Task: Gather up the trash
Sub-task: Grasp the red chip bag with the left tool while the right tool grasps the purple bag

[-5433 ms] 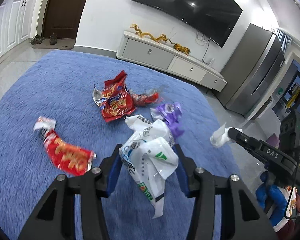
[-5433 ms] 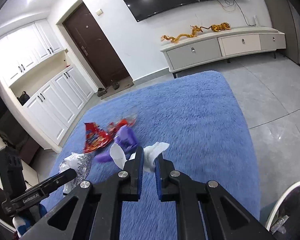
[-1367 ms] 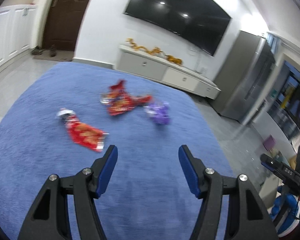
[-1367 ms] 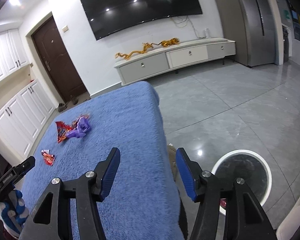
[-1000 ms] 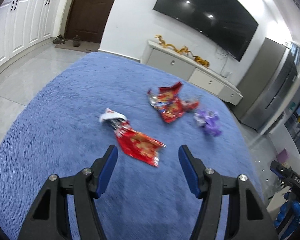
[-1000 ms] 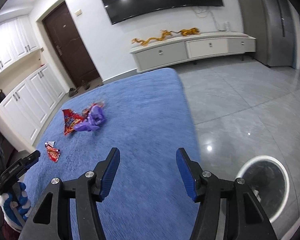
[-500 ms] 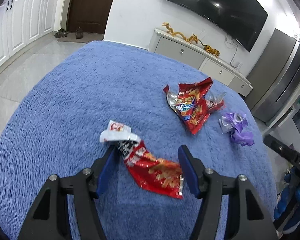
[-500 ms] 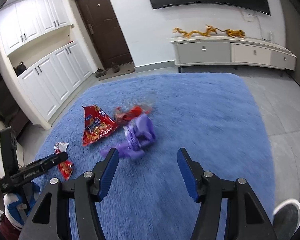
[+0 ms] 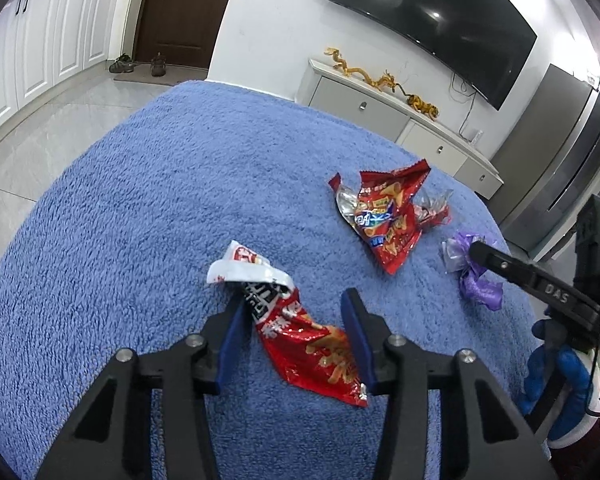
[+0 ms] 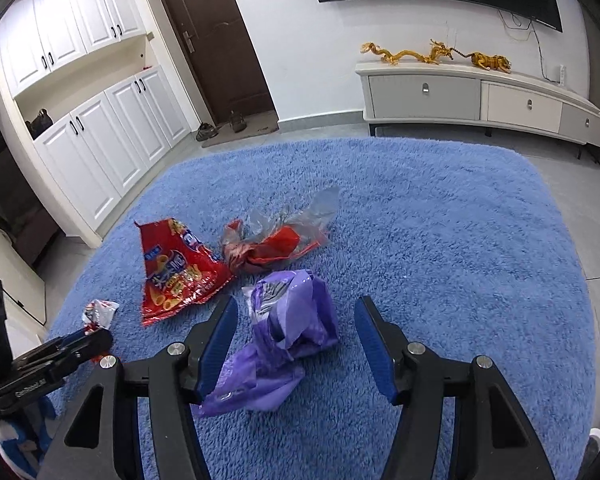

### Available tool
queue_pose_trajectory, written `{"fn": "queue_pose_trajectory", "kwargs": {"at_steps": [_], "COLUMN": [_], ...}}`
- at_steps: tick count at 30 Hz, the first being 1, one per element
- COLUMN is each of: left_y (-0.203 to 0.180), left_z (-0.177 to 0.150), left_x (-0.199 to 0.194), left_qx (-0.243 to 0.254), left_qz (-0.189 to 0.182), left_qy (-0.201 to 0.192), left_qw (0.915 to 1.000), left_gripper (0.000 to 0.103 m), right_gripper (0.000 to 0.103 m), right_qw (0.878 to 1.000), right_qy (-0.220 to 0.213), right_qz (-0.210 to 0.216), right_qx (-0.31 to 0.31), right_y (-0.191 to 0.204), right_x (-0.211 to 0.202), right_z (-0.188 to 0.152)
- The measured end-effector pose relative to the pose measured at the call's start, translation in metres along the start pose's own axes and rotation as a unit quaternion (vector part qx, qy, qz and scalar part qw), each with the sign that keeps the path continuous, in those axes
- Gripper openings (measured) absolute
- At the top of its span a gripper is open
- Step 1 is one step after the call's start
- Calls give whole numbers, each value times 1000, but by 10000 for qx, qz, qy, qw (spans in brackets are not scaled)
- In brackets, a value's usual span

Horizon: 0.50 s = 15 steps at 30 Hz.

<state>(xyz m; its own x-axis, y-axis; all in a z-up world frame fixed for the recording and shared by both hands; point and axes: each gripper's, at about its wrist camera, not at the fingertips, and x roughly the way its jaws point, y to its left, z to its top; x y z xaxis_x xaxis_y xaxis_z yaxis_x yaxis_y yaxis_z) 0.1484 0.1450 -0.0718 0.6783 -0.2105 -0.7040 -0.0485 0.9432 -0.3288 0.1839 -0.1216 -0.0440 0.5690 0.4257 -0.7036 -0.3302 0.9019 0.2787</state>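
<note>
A long red snack wrapper (image 9: 300,340) with a torn white top lies on the blue rug (image 9: 140,220). My left gripper (image 9: 294,308) straddles it and its jaws are closing; the pads stand at its sides without clearly pressing. A crumpled purple bag (image 10: 288,332) lies between the blue pads of my right gripper (image 10: 296,308), which is open with a gap on each side. Beyond it lie a flat red chip bag (image 10: 176,272) and a crumpled clear-and-red wrapper (image 10: 276,240). The chip bag (image 9: 388,216) and purple bag (image 9: 476,280) also show in the left wrist view.
The rug's edges meet grey tiled floor all round. A white TV cabinet (image 10: 460,92) with gold figurines stands against the far wall, white cupboards (image 10: 100,152) and a dark door on the left. A blue-gloved hand (image 9: 548,360) holds the right gripper.
Both grippers came in low over the rug. The left now has the red wrapper between narrower jaws. The right swung from the floor side to straddle the purple bag.
</note>
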Motion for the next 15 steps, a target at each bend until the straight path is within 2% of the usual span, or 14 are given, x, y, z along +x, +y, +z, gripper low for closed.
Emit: {"fn": "queue_pose_trajectory", "kwargs": {"at_steps": [3,6,15], "left_y": [1,2,2], "left_z": [0,0,0], "left_x": [-1,-2,-4], "left_qx": [-11,-21,-34], "left_qz": [-12,-19,-53], "left_qy": [-2,-4,-16], "left_qw": [10000,10000,10000], "left_gripper": [44,44,39], "right_gripper": [56,43,40], "right_qw": [9999,9998,9998], "right_qy": [112,155,49], "right_qz": [23,75,138], "right_qx": [77,92,116], "right_y": [-1,-3,-2], "right_x": [9,12,-4], "right_z": [0,0,-12]}}
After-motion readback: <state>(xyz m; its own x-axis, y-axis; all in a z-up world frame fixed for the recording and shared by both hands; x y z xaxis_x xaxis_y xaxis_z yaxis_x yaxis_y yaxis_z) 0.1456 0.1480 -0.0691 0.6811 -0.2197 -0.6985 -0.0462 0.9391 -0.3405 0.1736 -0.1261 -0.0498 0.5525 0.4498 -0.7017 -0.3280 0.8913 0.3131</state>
